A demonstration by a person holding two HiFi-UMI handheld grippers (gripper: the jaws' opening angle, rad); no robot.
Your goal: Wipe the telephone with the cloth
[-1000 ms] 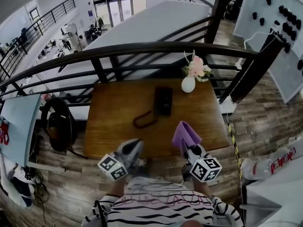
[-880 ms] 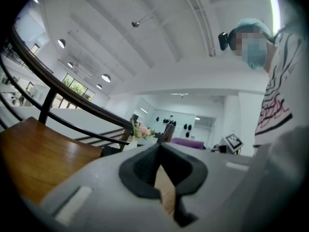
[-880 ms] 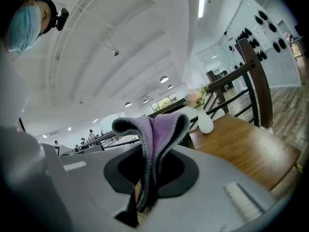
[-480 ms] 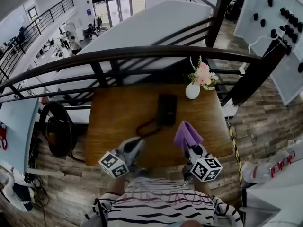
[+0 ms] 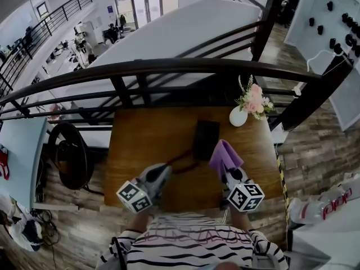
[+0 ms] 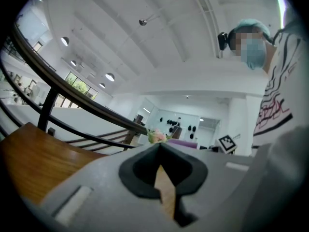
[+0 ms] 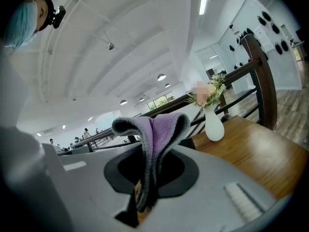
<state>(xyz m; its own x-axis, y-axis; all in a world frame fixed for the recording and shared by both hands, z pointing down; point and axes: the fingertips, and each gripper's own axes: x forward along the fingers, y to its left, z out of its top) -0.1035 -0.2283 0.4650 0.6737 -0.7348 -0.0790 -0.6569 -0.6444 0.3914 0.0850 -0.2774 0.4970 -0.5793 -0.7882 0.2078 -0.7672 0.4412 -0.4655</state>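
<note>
Wooden table [image 5: 140,139] seen from steeply above, set against a dark curved railing [image 5: 169,66] along its far edge. Beyond the railing, a white sloped surface and an open lower hall with desks and glass doors. Wood-plank floor [image 5: 315,145] around the table, white wall panel with dark knobs at far right.

Black telephone [image 5: 206,139] lying flat near the table's middle, slightly right, with its dark cord [image 5: 183,163] looping toward the near left. White vase [image 5: 238,117] with pink flowers [image 5: 254,100] at the far right corner, apart from the telephone.

Right gripper [image 5: 226,166] over the near right part of the table, clamped on a purple cloth [image 5: 224,153]. Cloth sticking up from the jaws, its far edge just beside the telephone's near right corner; contact impossible to judge. Same grip plain in the right gripper view: right gripper [image 7: 145,178] pinching the folded cloth [image 7: 159,129], grey-edged, with the vase [image 7: 214,124] beyond.

Left gripper [image 5: 163,170] at the near edge, left of the cord. In the left gripper view, left gripper [image 6: 160,149] with jaw tips together, nothing between them.
</note>
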